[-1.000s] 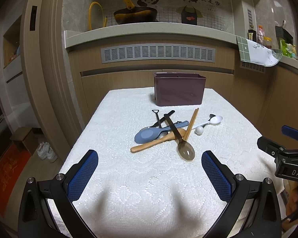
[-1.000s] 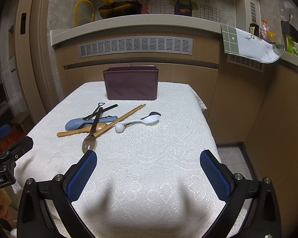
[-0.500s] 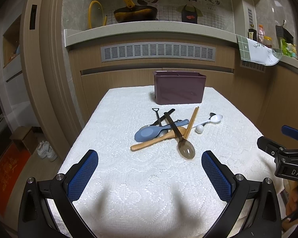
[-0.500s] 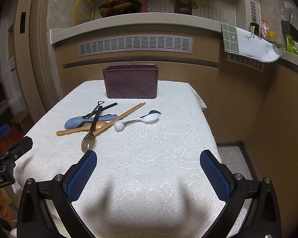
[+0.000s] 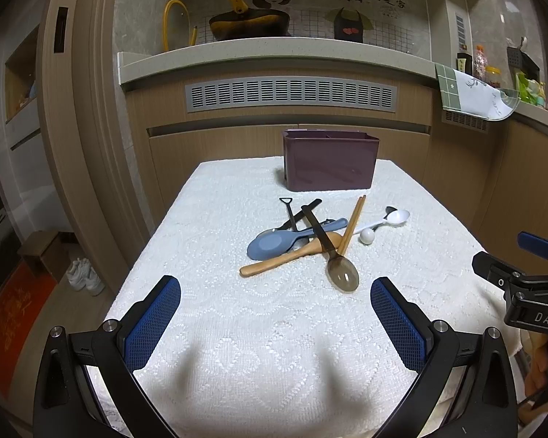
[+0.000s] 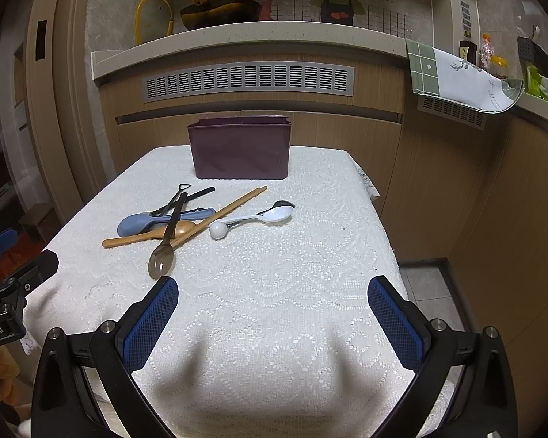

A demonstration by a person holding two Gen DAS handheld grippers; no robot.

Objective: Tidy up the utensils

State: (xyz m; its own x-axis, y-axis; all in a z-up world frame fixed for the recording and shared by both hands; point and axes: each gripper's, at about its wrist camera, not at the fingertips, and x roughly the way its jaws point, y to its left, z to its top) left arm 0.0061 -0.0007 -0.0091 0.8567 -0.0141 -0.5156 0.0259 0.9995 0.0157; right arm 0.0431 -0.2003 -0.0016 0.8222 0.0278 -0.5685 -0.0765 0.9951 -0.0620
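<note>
**Utensil pile mid-table, both grippers wide & empty**

Your utensils sit in one loose heap on the white lace tablecloth (image 5: 208,328), in front of the purple holder bin (image 5: 330,162), w/ a gap of bare cloth between heap & bin. The bin stands upright at the far end of the table; rim shows a divider, nothing seen sticking out of it.

In the heap: a blue rice paddle (image 5: 274,242) lying flat, head toward the left; a wooden spoon (image 5: 285,257) angled under the others, handle end pointing near-left; a smoky translucent brown spoon (image 5: 341,273) w/ its bowl nearest you, dark handle crossing over the wooden spoon & paddle; a pair of wooden chopsticks (image 5: 352,224) laid together, leaning across the wooden spoon; a thin black utensil w/ triangular loop end (image 5: 286,206) at the back. Off to the right side, touching or just beside the chopsticks, a white spoon (image 5: 398,217) w/ a ball-tipped handle.

Your left gripper (image 5: 276,323) is spread wide, nothing between the blue pads, held over the near cloth. Brown spoon's bowl lies just ahead, closer to its right finger.

Your right gripper (image 6: 272,321) is also spread wide, holding nothing. Heap is ahead & to its left; brown spoon (image 6: 161,262) bowl sits just past its left fingertip, white spoon (image 6: 274,215) further ahead.
</note>
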